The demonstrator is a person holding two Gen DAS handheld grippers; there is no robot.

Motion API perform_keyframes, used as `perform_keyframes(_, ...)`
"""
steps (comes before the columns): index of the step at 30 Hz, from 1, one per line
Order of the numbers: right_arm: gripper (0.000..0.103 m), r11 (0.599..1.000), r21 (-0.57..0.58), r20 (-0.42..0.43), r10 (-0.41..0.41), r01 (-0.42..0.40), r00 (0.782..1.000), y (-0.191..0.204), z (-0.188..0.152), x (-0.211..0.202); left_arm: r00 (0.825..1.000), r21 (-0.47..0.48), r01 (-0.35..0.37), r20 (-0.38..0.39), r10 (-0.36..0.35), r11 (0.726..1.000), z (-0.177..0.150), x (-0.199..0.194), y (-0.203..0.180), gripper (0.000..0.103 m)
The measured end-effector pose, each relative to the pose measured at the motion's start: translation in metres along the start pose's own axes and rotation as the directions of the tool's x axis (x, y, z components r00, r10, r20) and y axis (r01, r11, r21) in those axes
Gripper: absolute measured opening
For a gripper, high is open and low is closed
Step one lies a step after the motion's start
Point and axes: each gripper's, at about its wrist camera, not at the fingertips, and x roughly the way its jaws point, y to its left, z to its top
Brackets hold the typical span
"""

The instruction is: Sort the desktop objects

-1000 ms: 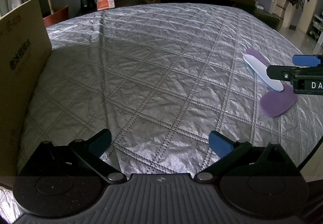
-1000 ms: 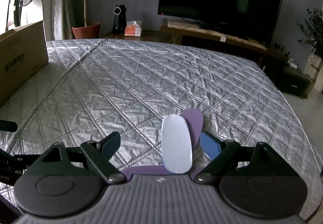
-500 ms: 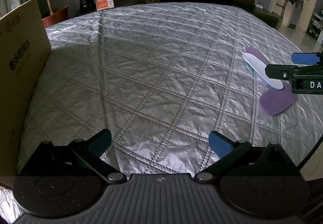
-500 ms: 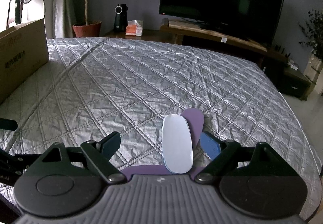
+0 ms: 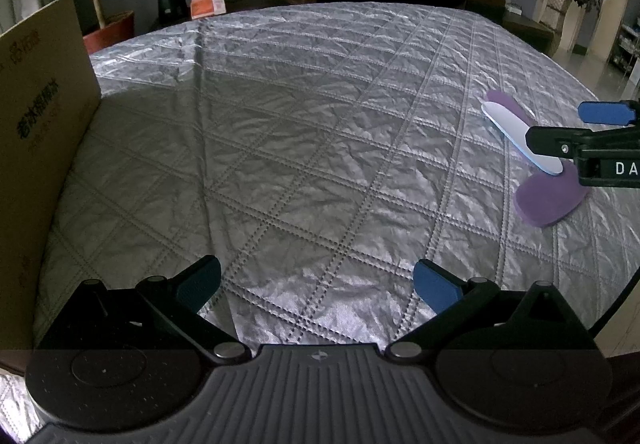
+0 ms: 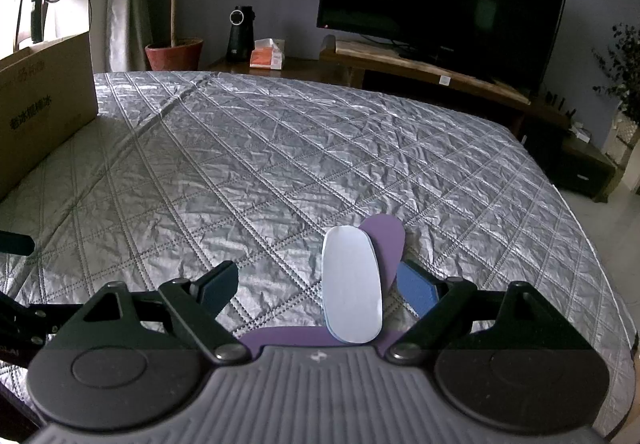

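Note:
A pale blue-white oval pad lies on top of two flat purple pieces on the quilted silver cloth. My right gripper is open around it; the oval lies between the fingers, nearer the right one, with neither pad pressing on it. In the left wrist view the same oval pad and purple pieces sit at the far right, with the right gripper reaching in over them. My left gripper stands open over bare cloth, holding nothing.
A tall cardboard box stands along the left edge of the cloth. Beyond the table's far edge are a potted plant, a black device, a tissue box and a TV on a low wooden stand.

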Motion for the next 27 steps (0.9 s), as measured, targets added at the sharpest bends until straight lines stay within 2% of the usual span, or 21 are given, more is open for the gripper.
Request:
perform_keyframes(23,0.085,1.0,-0.02,-0.003,0.001,-0.001,1.0,-0.003,-0.002,-0.004,1.0,0.004,0.001,-0.006,-0.001,1.0,-0.001,0.002,-0.001,0.103)
perform_keyframes(27,0.084,1.0,-0.011,-0.006,-0.011,0.011,1.0,0.01,0.005,0.002,1.0,0.006,0.0,-0.006,0.0,1.0,-0.001,0.001,-0.002,0.103)
